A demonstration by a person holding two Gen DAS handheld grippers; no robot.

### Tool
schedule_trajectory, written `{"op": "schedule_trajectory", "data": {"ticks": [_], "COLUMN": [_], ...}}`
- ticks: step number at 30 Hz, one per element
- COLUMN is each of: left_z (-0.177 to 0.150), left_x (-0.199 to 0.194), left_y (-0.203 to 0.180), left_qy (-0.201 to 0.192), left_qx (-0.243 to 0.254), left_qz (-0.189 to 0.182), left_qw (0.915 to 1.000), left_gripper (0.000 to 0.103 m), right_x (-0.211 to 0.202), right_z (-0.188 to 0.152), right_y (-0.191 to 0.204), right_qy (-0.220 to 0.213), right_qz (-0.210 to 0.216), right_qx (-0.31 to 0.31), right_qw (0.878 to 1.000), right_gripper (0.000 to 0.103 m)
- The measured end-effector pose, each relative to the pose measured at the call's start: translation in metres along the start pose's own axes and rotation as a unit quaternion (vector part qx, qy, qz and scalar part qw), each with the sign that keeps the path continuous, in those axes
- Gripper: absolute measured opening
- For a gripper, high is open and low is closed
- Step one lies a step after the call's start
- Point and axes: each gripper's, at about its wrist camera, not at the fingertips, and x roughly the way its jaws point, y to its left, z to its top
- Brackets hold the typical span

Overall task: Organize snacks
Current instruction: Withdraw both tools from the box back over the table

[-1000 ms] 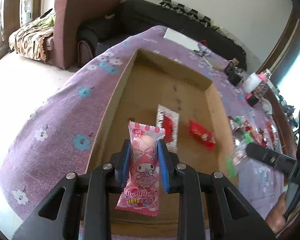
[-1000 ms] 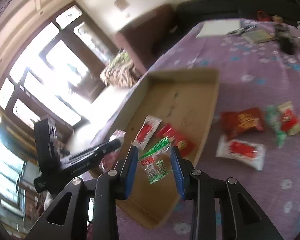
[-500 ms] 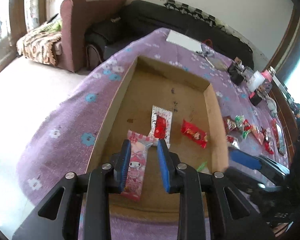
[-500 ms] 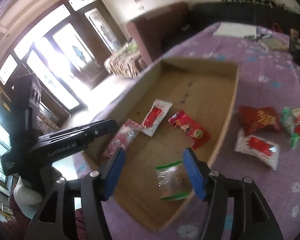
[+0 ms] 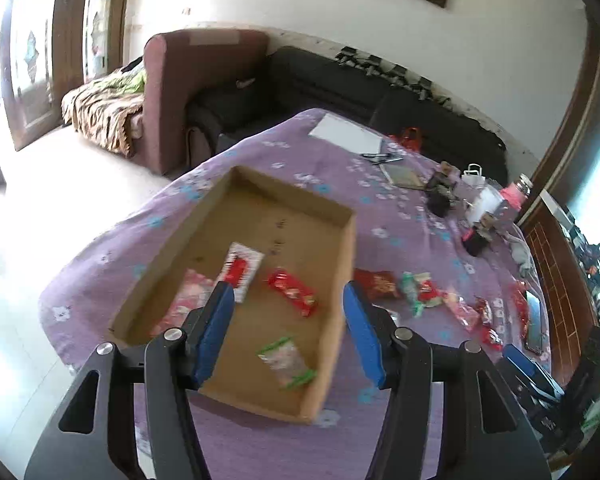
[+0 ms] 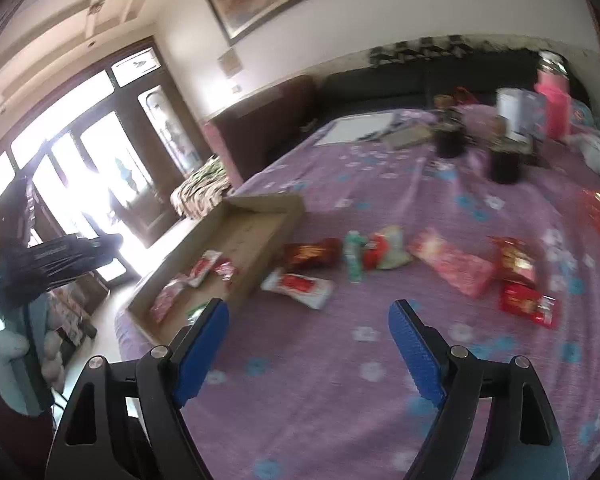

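both my grippers are empty and their jaws have just been opening: left gripper [image 5: 288, 328] spread over the cardboard box [image 5: 342, 280], right gripper [image 6: 308, 344] spread wide above the purple tablecloth [image 6: 340, 380]. four packets lie in the box; the loose snacks sit at 12 to 2 o'clock of the right jaws. nearest is the white-and-red sachet [image 6: 300, 286] just beside the box wall. looks light, crinkly, slippery film; i'd pinch across its flat middle, not the sealed ends.

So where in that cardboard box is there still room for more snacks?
The far half of the box, beyond the white-and-red packet, is bare. The near end is crowded: pink packet, red packet, clear green-edged packet.
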Motion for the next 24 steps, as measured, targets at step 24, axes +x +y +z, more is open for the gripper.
{"op": "schedule_trajectory", "data": {"ticks": [24], "left_z": [-0.005], "left_x": [0.024], "left_y": [-0.029], "left_qy": [-0.024], "left_qx": [0.062], "left_qz": [-0.049], "left_qw": [0.9966], "left_gripper": [0.056], "right_x": [-0.013], "right_z": [-0.015], "right_y": [-0.057], "right_qy": [-0.091], "right_qz": [-0.183], "right_qx": [0.035], "right_qw": [0.978], "right_gripper": [0.085]}}
